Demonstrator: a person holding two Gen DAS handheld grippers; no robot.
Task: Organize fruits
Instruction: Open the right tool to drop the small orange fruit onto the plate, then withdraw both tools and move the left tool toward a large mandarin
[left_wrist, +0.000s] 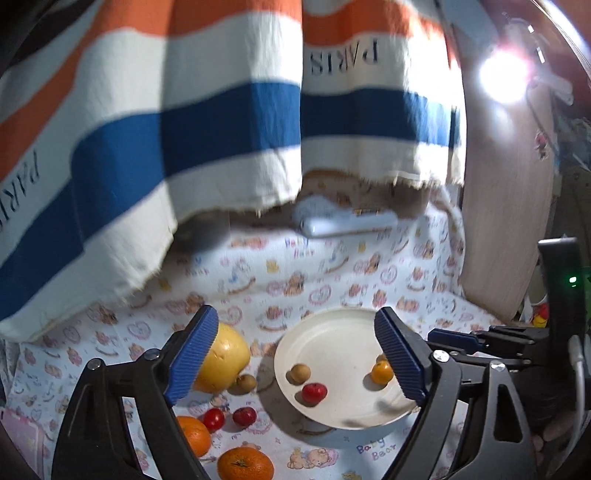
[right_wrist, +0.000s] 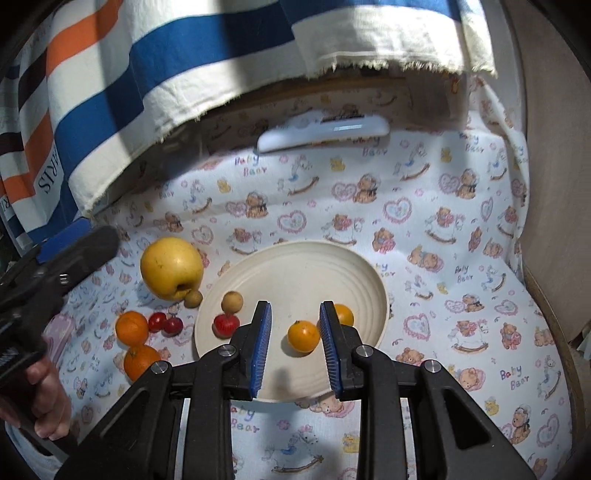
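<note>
A: How many fruits do you count?

B: Nine. On the cream plate (right_wrist: 295, 258) lie four: two small orange citrus, one (right_wrist: 303, 336) between the right gripper's fingers and another (right_wrist: 343, 314) partly hidden behind the right-hand finger, plus a small red fruit (right_wrist: 225, 324) and a small brown round fruit (right_wrist: 232, 301) near the plate's left rim.

A: And off the plate?

B: Five, all on the teddy-bear print cloth (right_wrist: 443, 258) left of the plate: one large yellow apple (right_wrist: 171, 267), a second small brown fruit (right_wrist: 193, 298) touching it and just beside the plate's rim, two small red fruits (right_wrist: 157, 321) (right_wrist: 173, 326) side by side, and two larger oranges (right_wrist: 132, 328) (right_wrist: 141, 362) nearer the cloth's front edge.

A: The right gripper (right_wrist: 295, 343)?

B: Spread partway, blue pads either side of the citrus with a gap on each side, gripping nothing.

A: The left gripper (left_wrist: 295, 362)?

B: Spread wide and empty, above the cloth; its left pad (left_wrist: 192, 354) overlaps the apple in view, its right pad lies over the plate's right side. Contact cannot be judged.

A: Anything else?

B: A striped towel (left_wrist: 221, 129) hangs at the back, over a white flat device (right_wrist: 325, 133) at the cloth's far edge.
</note>
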